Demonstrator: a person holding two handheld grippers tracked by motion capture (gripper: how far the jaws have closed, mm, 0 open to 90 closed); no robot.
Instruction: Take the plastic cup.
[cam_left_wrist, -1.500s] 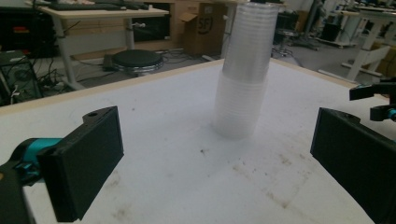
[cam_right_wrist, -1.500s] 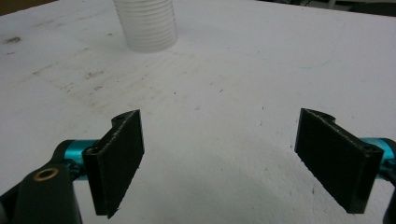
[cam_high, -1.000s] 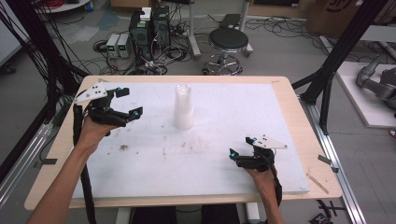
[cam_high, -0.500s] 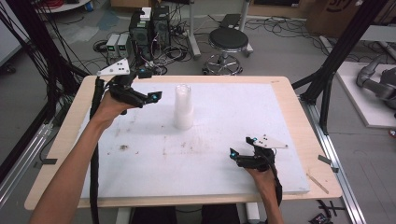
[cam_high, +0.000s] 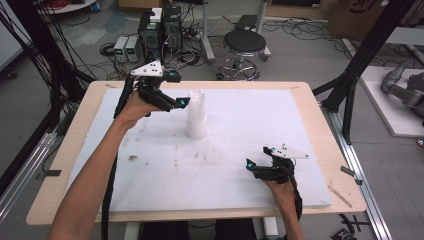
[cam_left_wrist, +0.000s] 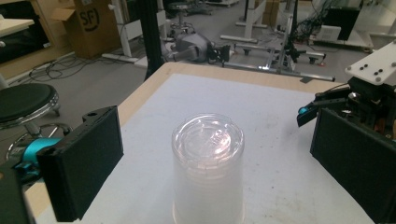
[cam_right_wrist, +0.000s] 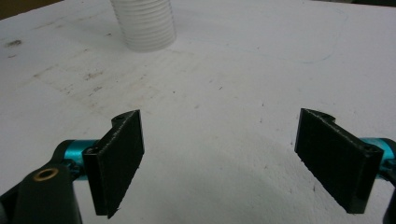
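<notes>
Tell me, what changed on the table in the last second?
The left gripper swung from the table's left side toward the stack of upside-down cups, its open jaws now either side of it, not gripping. The right gripper and the cups stayed put.

A wood-edged counter (cam_high: 320, 125) carries 1 white mat (cam_high: 250, 135) covering most of its top. On the mat stands 1 upside-down stack of cups (cam_high: 196, 115); scuff marks (cam_high: 200, 159) lie just in front of the stack.
</notes>
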